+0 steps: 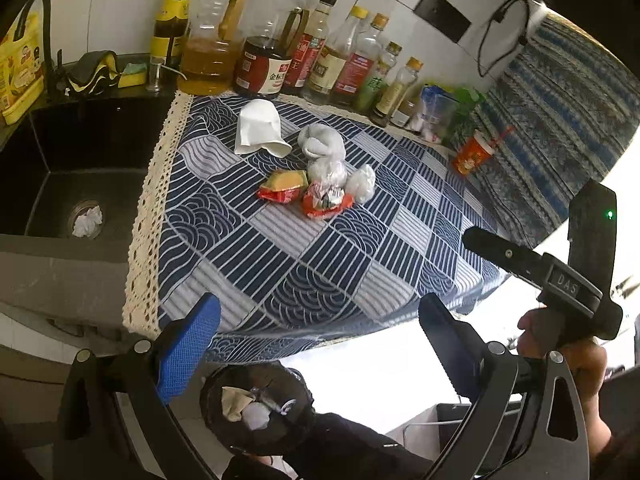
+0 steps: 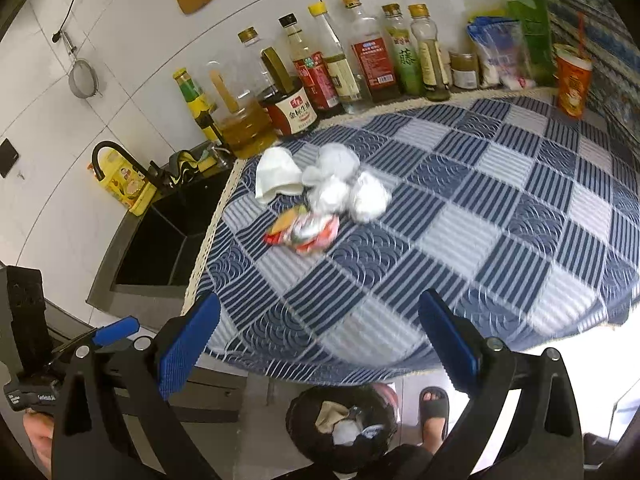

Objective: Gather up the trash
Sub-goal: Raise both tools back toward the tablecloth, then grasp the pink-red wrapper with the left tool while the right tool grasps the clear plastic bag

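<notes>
Your left hand-held gripper (image 1: 320,344) and right hand-held gripper (image 2: 320,340): both spread wide, empty. Crumpled white tissues and red wrappers (image 1: 320,176): heaped mid-surface toward the sink-side edge, ahead of both, left nearer.

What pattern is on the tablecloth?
Navy-and-white patchwork of stripes and wave arcs on the tablecloth; clearest in the right wrist view.

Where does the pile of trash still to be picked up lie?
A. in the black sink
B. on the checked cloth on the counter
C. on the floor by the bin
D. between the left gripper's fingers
B: the crumpled papers and red wrappers lie together on the cloth, beside the sink and above the bin; both grippers are open and empty.
</notes>
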`<state>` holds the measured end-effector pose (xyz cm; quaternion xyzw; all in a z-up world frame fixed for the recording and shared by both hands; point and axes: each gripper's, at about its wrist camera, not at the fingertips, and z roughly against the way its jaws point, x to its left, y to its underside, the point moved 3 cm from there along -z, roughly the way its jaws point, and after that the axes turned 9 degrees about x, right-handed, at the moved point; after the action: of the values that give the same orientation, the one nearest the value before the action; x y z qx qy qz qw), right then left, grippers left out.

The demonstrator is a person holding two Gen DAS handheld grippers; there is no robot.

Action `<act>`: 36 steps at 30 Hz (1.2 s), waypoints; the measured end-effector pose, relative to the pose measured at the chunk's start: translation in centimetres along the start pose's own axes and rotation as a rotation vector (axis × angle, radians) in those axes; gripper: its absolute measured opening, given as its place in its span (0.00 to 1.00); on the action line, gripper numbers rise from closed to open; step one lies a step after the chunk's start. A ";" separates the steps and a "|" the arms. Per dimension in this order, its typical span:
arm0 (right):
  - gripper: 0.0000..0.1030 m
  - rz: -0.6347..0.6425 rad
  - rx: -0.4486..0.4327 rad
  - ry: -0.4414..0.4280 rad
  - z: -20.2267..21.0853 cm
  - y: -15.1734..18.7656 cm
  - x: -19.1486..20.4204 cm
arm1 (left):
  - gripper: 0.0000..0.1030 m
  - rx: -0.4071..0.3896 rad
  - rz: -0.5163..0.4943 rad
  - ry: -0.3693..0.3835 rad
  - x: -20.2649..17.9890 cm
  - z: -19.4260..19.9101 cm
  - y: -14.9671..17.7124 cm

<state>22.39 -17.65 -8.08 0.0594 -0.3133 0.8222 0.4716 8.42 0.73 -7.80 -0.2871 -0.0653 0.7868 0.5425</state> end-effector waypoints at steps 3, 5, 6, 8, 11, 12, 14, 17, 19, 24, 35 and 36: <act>0.95 0.027 0.021 -0.016 -1.2 -2.1 -1.0 | 0.93 0.006 0.022 -0.014 -0.5 -0.9 -1.1; 0.95 0.043 0.034 -0.027 -1.9 -3.1 -1.7 | 0.93 0.010 0.053 -0.023 -0.7 -1.8 -2.0; 0.95 0.051 0.041 -0.034 -2.3 -3.7 -2.0 | 0.93 0.010 0.072 -0.025 -0.8 -2.4 -2.4; 0.94 0.068 0.064 -0.053 -3.5 -5.1 -3.0 | 0.93 0.004 0.093 -0.034 -1.0 -3.1 -3.1; 0.94 0.099 0.092 -0.057 -5.0 -6.6 -4.1 | 0.93 -0.003 0.119 -0.050 -1.6 -4.4 -4.4; 0.94 0.113 0.095 -0.058 -5.3 -6.9 -4.3 | 0.93 -0.001 0.125 -0.057 -1.7 -4.9 -4.8; 0.94 0.146 0.109 -0.068 -6.3 -7.8 -4.7 | 0.92 -0.002 0.135 -0.077 -2.1 -5.9 -5.6; 0.85 0.170 0.157 -0.102 -8.2 -9.0 -5.6 | 0.92 0.005 0.161 -0.099 -2.4 -7.7 -6.8; 0.85 0.182 0.182 -0.120 -9.2 -9.6 -6.1 | 0.92 0.005 0.172 -0.114 -2.6 -8.7 -7.6; 0.76 0.235 0.239 -0.162 -11.8 -11.2 -6.8 | 0.92 0.014 0.195 -0.132 -2.8 -11.0 -9.3; 0.70 0.282 0.365 -0.226 -15.8 -12.8 -7.3 | 0.81 0.066 0.256 -0.181 -2.0 -15.4 -10.8; 0.67 0.287 0.371 -0.228 -15.9 -12.8 -7.4 | 0.81 0.074 0.254 -0.188 -2.1 -15.9 -10.9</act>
<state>40.00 -9.39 -17.77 0.1922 -0.2133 0.9120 0.2929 26.12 -0.02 -15.60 -0.1979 -0.0500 0.8742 0.4405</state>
